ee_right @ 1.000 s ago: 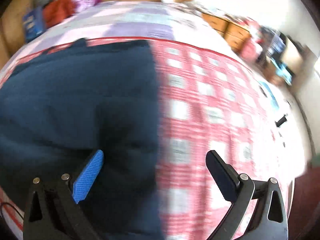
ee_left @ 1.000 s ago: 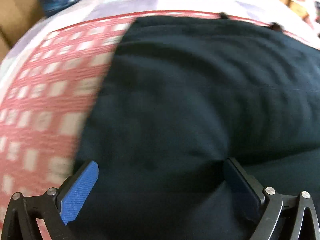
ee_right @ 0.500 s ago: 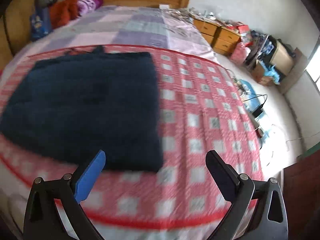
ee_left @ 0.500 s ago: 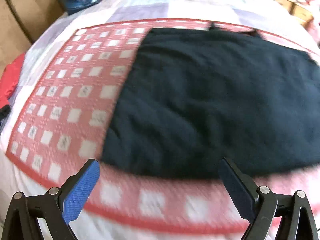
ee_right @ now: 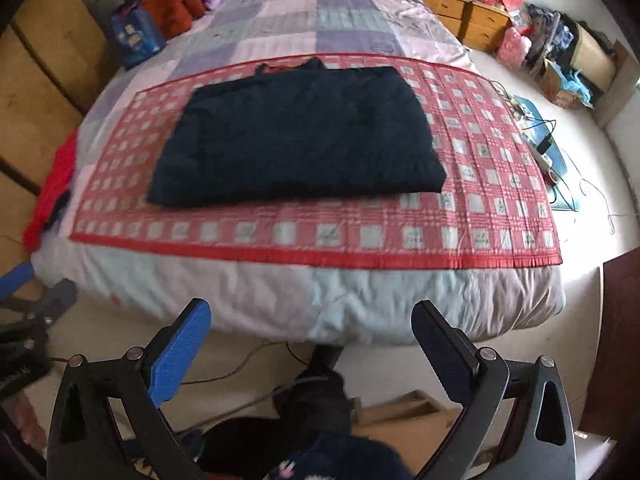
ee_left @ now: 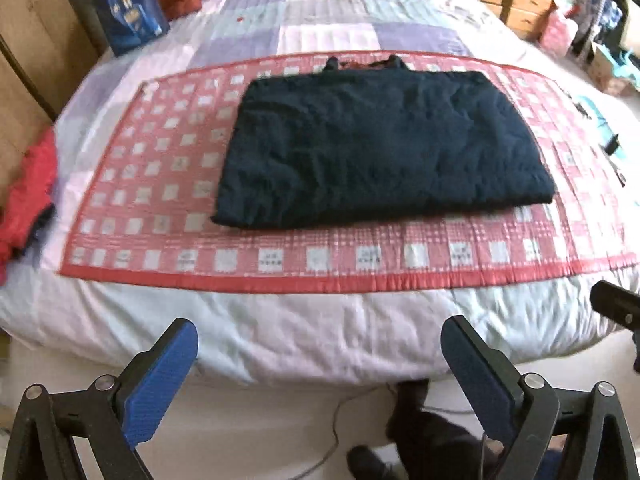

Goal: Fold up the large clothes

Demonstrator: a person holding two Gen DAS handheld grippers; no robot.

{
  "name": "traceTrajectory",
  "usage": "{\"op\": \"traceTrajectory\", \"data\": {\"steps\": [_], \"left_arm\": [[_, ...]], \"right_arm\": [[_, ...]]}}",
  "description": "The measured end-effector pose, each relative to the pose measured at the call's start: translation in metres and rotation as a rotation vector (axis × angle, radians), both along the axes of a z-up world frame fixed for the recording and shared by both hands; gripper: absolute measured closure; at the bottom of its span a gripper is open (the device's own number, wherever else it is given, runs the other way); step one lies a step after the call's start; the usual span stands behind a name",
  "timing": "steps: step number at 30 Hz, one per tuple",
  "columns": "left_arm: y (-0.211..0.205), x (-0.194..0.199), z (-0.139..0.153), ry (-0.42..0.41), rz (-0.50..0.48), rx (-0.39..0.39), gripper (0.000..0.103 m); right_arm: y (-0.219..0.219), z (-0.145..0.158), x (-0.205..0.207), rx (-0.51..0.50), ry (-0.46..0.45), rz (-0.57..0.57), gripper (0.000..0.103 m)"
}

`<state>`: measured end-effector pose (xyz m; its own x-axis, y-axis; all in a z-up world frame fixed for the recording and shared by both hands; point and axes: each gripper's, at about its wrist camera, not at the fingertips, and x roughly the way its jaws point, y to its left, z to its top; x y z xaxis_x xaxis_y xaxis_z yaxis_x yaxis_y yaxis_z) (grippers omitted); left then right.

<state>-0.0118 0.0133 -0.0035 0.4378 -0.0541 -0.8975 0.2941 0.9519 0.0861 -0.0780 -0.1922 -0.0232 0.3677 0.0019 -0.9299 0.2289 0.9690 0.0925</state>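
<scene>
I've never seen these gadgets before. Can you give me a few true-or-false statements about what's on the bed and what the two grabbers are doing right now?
1. The dark garment lies folded on the red checked mat. True.
2. The left hand-held gripper is clamped on the garment. False: it is open, off the bed.
3. The right hand-held gripper is open and holds nothing. True.
4. The garment hangs over the bed's near edge. False: it lies wholly on the mat.
5. A blue bag stands at the bed's far left. True.
</scene>
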Motion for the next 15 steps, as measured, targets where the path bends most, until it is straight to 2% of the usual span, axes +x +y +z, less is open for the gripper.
{"op": "traceTrajectory", "data": {"steps": [3,6,15], "left_arm": [[0.001,-0.019,0.026,-0.039,-0.031,0.011,0.002],[0.004,-0.031,0.045,-0.049,-0.043,-0.031,0.002],[0.001,-0.049,0.060,-0.019,-0.031,-0.058,0.002]], "right_arm": [[0.016,0.025,-0.020,-0.038,-0.030,0.012,0.000],[0.022,0.043,-0.036,-0.024,-0.037,-0.003,0.000],[0.029,0.067,-0.065,0.010,-0.043,-0.055,0.000]]}}
